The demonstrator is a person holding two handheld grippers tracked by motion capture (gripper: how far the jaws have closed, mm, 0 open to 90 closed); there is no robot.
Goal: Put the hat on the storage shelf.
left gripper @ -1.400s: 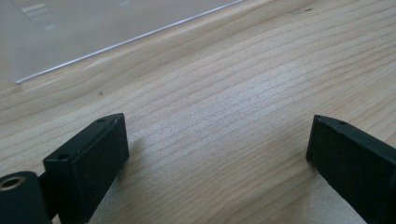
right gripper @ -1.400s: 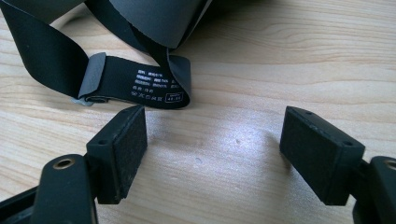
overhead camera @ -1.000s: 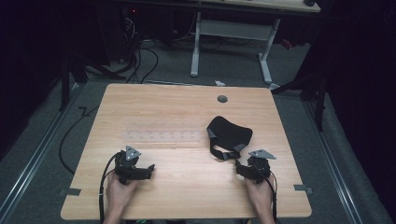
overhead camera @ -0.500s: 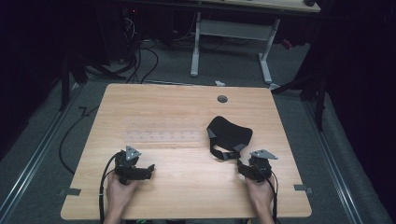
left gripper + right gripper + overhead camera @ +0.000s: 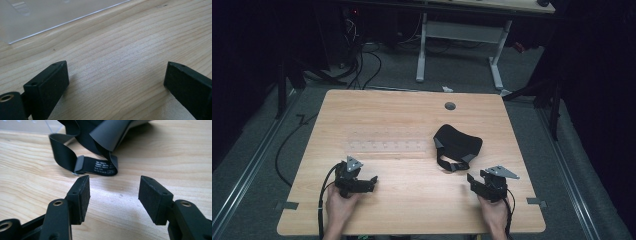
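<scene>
Right gripper view looks straight at the mask's point(image 5: 105, 135) strap point(image 5: 82, 162), a dark band with a small printed tag that loops on the tabletop point(image 5: 162, 162) just ahead of the two black jaws. The jaws have just been closing, yet they stand apart with only bare wood between them, so the right gripper point(image 5: 113, 195) grasps nothing. From the high view the mask point(image 5: 458, 142) lies on the right half of the tabletop point(image 5: 402, 112), its strap point(image 5: 452, 164) trailing toward the person, and the right gripper point(image 5: 472, 181) sits near that strap but apart from it.

The left gripper point(image 5: 373, 179) rests low on the left side, well away from the mask. Its own view shows its jaws wide open over plain wood, with the edge of a clear sheet point(image 5: 50, 15) farther off; it too is released.

I judge the step in hand to be the approach to a first grasp of the mask by its strap. The next move calls for the right gripper to travel forward until the tagged loop sits between the pads, low enough to catch the flat band, then close fully. The band is thin and limp, so a pinch on the folded end should hold better than one on a single layer.
</scene>
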